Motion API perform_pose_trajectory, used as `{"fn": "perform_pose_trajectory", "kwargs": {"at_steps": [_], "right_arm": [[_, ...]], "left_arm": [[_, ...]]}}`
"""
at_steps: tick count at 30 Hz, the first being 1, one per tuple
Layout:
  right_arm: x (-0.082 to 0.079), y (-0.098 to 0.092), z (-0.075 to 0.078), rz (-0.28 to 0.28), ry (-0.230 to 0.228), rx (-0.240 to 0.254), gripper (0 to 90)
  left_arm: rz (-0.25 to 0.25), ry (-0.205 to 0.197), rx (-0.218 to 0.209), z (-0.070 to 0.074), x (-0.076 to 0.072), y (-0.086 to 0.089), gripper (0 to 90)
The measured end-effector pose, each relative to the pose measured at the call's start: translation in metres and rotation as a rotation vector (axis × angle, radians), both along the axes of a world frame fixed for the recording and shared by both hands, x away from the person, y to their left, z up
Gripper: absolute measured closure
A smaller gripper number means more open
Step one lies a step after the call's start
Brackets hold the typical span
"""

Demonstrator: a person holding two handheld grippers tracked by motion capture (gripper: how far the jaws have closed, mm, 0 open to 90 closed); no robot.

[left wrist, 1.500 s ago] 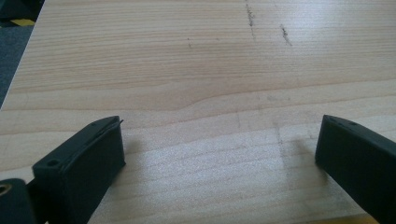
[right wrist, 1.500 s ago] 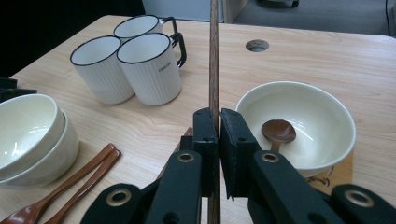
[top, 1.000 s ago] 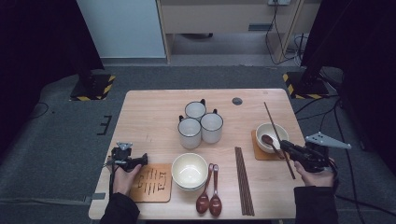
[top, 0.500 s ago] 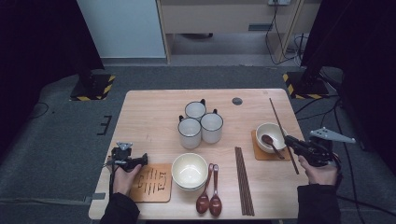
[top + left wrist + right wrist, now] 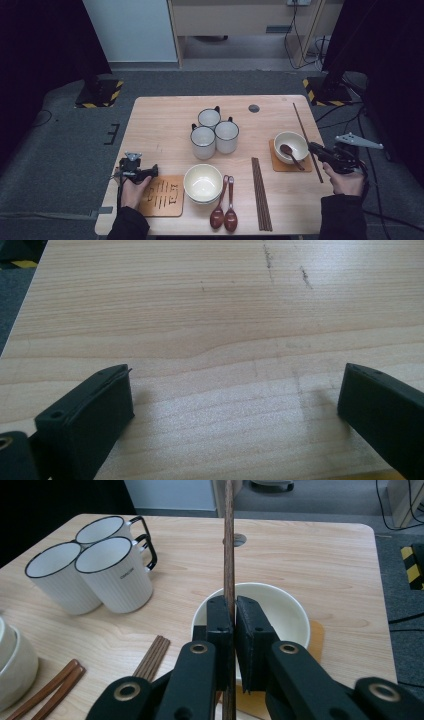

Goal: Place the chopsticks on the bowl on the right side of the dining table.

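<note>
Right gripper: jaws clenched on a brown chopstick, which runs up between the two pads and sticks out well beyond the fingertips, over the white bowl just behind them. Left gripper: jaws released and wide apart, bare table between the fingers, nothing held.

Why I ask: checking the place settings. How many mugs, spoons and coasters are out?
Mugs: 3
Spoons: 3, one of them in the right bowl
Coasters: 2
Total: 8
</note>
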State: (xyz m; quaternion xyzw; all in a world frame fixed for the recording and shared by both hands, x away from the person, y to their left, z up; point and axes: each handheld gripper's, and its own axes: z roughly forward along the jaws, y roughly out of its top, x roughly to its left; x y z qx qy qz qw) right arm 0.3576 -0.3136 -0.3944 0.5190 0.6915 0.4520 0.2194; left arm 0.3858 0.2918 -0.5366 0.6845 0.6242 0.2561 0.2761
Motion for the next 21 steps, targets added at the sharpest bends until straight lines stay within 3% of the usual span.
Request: {"fn": "perform_pose_trajectory", "kwargs": {"at_steps": [21], "right_arm": [[0.029, -0.006, -0.008, -0.005, 0.018, -0.022, 85.2]], "left_arm": [[0.000, 0.000, 0.000, 0.000, 0.000, 0.000, 0.4]]}}
